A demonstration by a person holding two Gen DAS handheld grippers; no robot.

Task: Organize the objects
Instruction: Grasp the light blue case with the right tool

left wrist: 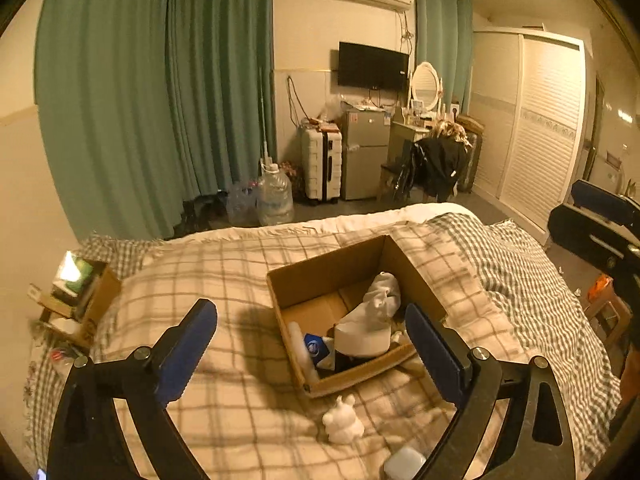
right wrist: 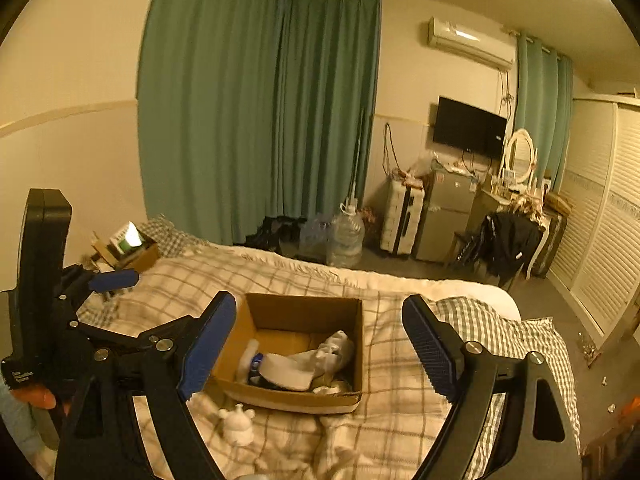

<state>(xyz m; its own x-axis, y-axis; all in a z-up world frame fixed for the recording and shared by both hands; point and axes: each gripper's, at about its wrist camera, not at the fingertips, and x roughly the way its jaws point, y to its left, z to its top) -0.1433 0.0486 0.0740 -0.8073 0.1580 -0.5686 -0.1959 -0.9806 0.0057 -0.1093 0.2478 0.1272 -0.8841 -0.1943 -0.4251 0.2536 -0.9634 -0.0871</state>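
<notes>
1. Bed (left wrist: 248, 384): the plaid blanket carries everything you are sorting, and both grippers hang above its near end.
2. Cardboard box (left wrist: 332, 268): it stands open on the blanket, already holding a white cloth (left wrist: 384, 292) and some containers. From the left wrist view it lies ahead and right of centre.
3. Left gripper (left wrist: 316, 344): its fingers are spread wide, with nothing between the pads.
4. Right gripper (right wrist: 320, 348): its fingers are likewise wide and empty, and the box sits framed between them.
5. White figurine (left wrist: 343, 420): it rests on the blanket just outside the box's near wall, below and slightly nearer than both sets of fingertips. It stands upright, ears towards the box. In the right wrist view it lies left of centre (right wrist: 238, 424), close to the left finger. Either hand looks able to reach it; judge the left somewhat better centred.
6. Small pale container (left wrist: 404, 462): it lies at the lower edge, nearer still; its detail is unclear.
</notes>
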